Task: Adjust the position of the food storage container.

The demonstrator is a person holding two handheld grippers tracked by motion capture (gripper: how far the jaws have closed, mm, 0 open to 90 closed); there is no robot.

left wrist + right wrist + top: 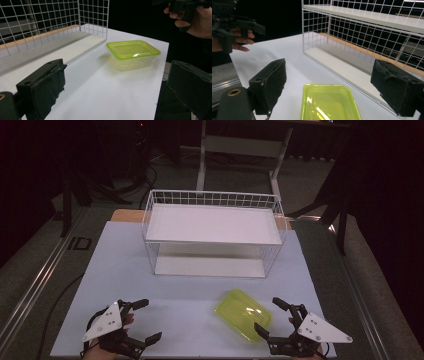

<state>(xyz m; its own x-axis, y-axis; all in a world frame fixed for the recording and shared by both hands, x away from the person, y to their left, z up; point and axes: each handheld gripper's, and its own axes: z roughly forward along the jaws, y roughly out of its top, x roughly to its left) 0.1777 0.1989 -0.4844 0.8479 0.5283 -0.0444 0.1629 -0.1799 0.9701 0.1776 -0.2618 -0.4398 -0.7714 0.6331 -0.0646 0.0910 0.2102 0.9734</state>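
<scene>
near the table's front edge, yellow-green lidded container (244, 314) lies beside right gripper (271, 318); left gripper (146, 319) well apart; both agape, empty; risk: a shallow pinch could skid the slick lid off-edge

Dim room, grey carpet floor (45, 270), white-legged desk (240, 145) behind, dark stands (75, 195), floor cables (150, 170)

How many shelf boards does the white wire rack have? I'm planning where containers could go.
2. The upper white shelf board sits just below the top of the white wire rack; the lower white shelf board lies at its base on the table.
</scene>
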